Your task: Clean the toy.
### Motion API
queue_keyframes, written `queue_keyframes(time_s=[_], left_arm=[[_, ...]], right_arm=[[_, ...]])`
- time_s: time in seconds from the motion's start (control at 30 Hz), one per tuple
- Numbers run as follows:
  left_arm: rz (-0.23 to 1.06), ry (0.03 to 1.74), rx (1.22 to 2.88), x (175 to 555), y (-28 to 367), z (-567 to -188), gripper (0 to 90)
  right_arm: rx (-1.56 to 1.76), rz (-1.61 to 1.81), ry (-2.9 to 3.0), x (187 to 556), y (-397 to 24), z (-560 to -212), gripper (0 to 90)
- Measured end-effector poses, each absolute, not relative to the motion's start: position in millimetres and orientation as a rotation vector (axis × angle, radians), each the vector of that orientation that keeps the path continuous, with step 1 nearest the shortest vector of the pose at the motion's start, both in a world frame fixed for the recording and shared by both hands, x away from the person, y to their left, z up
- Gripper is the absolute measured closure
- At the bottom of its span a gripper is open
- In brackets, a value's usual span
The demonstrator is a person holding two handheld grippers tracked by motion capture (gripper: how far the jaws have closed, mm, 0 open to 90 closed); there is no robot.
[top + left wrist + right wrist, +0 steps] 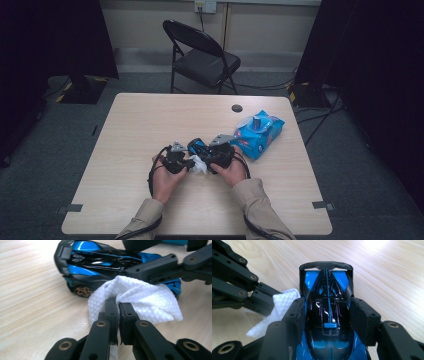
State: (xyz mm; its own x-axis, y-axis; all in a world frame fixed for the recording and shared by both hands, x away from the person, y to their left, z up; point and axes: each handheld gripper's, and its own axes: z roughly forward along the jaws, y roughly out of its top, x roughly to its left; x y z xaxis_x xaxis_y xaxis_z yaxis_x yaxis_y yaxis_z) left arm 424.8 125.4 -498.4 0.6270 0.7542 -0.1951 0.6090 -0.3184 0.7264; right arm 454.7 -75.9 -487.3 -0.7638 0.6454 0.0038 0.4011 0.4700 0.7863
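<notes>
The toy car (329,315) sits mid-table (130,130), clamped by the right gripper (329,317). The left gripper (118,307), clamped on a wipe (140,297), presses against the car's side. A wipes pack (260,132) lies just right of the car.

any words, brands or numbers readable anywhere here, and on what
None can be read.
Blue wet-wipe pack: it carries printing, too small and blurred to make out in the high view.
Blue and black toy car: no lettering or number shows on its body in either gripper view.
White wipe: plain embossed texture, no text.
Wall plate behind the folding chair: no legible marking.
</notes>
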Motion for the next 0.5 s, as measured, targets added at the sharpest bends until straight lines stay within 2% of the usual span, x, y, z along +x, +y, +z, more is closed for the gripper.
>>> queue_keyframes(time_s=[0.5], left_arm=[[0.32, 1.199, 1.989, 443.9, 153.6, -497.0, 86.4]], right_arm=[[0.886, 1.177, 2.436, 455.4, -75.4, -486.7, 47.5]])
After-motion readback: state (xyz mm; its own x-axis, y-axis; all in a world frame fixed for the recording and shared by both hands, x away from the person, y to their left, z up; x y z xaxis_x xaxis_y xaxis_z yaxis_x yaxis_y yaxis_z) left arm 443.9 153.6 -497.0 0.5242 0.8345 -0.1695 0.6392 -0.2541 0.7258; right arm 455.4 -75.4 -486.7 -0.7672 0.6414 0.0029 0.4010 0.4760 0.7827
